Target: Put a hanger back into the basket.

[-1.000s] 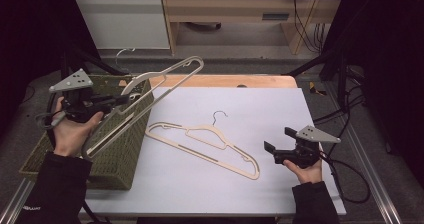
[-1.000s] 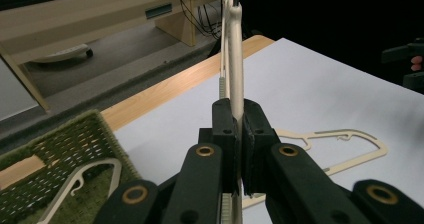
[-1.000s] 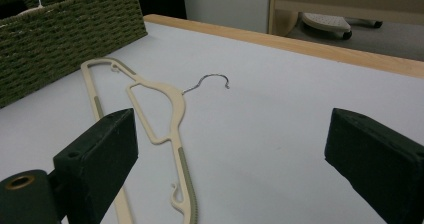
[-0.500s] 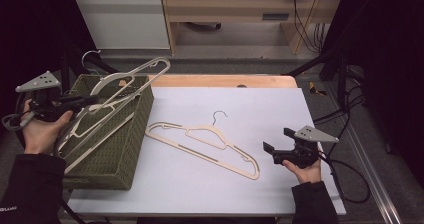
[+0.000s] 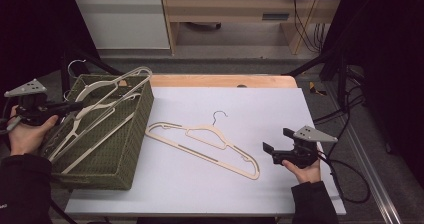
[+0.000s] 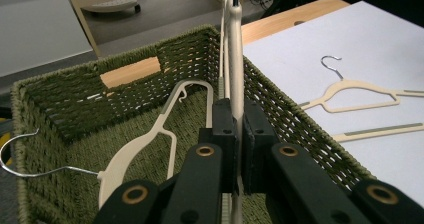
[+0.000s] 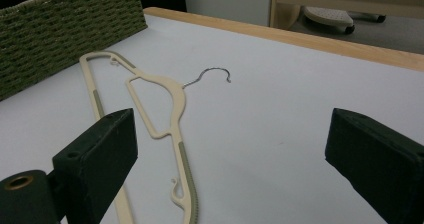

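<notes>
- The left claw (image 5: 75,105), at the far left of the table edge, is clamped on the thin bar of a cream plastic clothes hanger with a wire hook (image 5: 107,96); in the left gripper view the pads (image 6: 223,134) press on the bar (image 6: 235,59) from both sides with no gap.
- That held hanger sits tilted over the olive-green woven rectangular basket (image 5: 131,149): its far end rests on the basket's far right corner, and its hook (image 5: 75,64) pokes out past the far left rim.
- A second cream hanger (image 6: 150,144) already lies inside the basket, on its bottom, beneath the held one.
- I judge the step in hand to be stowing hangers in the basket, with the held one partly in and not yet released.
- The next move calls for lowering the left claw so the hanger's far end slips off the rim and drops inside, then letting the pads part; the hook may snag on the weave, so a slight turn could help.
- A third cream hanger (image 5: 205,144) lies flat on the pale grey table (image 5: 260,104), between basket and right hand, with its hook pointing far.
- The right claw (image 5: 272,149) hovers at the near right, its jaws standing wide apart and holding nothing, aimed at that hanger (image 7: 165,114).
- Once the basket is free, this one looks next to be picked up.
</notes>
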Motion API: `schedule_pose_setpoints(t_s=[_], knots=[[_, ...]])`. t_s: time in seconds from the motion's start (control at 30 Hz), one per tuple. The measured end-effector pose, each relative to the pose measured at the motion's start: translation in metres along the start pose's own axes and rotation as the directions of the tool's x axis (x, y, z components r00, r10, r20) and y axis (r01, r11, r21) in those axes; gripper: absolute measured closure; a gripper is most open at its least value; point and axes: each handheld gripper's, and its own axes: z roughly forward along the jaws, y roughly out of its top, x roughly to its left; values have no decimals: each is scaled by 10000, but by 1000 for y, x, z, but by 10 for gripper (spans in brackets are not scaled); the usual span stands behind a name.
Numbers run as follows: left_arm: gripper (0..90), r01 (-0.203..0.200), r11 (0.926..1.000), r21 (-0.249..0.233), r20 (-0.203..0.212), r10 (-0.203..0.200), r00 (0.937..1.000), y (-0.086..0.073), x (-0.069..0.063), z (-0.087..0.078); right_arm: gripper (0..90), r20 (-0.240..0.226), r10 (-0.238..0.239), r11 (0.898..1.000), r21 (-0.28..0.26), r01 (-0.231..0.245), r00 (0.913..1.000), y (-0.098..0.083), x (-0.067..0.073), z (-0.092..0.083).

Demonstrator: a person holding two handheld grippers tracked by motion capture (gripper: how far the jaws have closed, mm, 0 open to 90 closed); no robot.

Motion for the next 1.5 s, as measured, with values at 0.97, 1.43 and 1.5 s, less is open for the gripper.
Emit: schedule_pose_setpoints(t_s=[0.97,1.43,1.5], knots=[[840,1952,9715,1341,-1127,-1808,9770,-54,16,33,67,-126,14,9999,141,-13,9999,0,1,1],[776,3505,9010,2557,-3503,-2515,9022,-68,33,42,68,-163,-9,9998,217,12,9999,-2,3,5],[757,3651,8872,2821,-3762,-2478,8928,-71,34,43,69,-180,-6,9997,251,10,9998,-2,3,6]])
